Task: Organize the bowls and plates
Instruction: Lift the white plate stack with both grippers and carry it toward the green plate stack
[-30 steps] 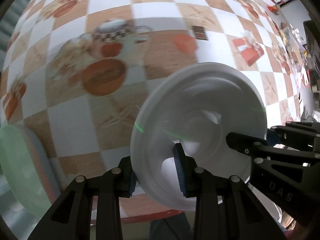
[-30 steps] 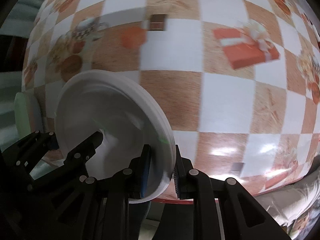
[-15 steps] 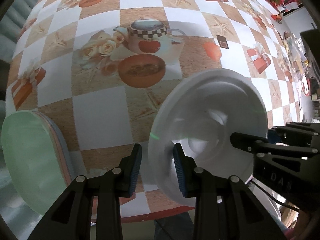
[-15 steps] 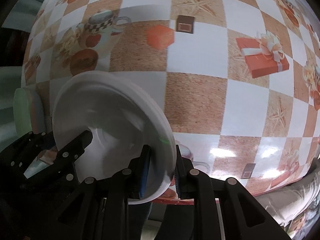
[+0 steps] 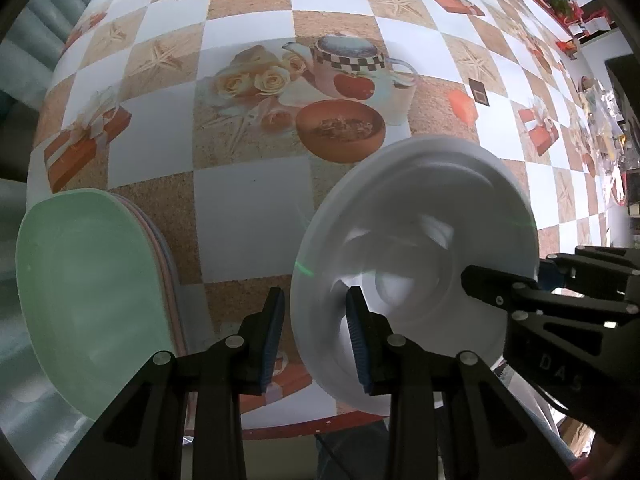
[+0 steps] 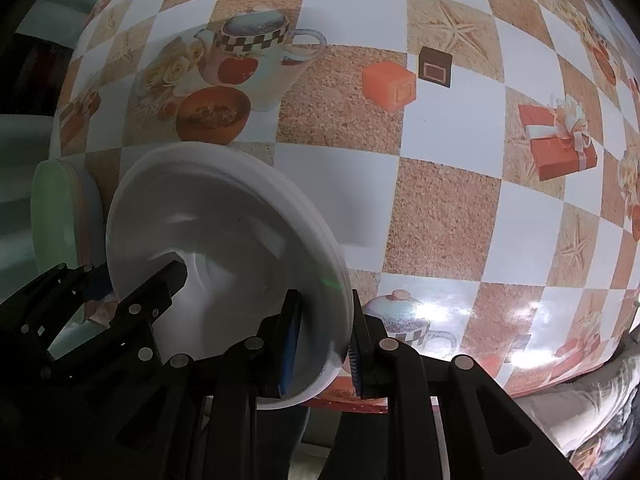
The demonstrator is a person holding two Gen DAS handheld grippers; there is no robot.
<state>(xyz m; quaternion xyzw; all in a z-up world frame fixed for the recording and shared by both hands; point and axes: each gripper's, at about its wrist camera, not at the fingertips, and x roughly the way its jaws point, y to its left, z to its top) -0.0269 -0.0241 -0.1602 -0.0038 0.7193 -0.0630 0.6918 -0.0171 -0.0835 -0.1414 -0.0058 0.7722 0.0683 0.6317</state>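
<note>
While both my grippers carried the white bowl [image 5: 416, 248] across the desk [image 5: 248, 200], the left gripper [image 5: 316, 336] and right gripper [image 6: 320, 340] each pinching its rim, the green plate stack [image 5: 92, 300] at nine o'clock came nearer, so stacking looks close.

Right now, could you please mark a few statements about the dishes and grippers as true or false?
1. The right gripper is clamped on the rim of the white bowl. True.
2. The white bowl lies flat on the tablecloth. False: it is held tilted by its rim and overhangs the near edge.
3. A green plate tops a stack of plates beside the bowl. True.
4. A real teapot stands on the table. False: the teapot is only printed on the tablecloth.
</note>
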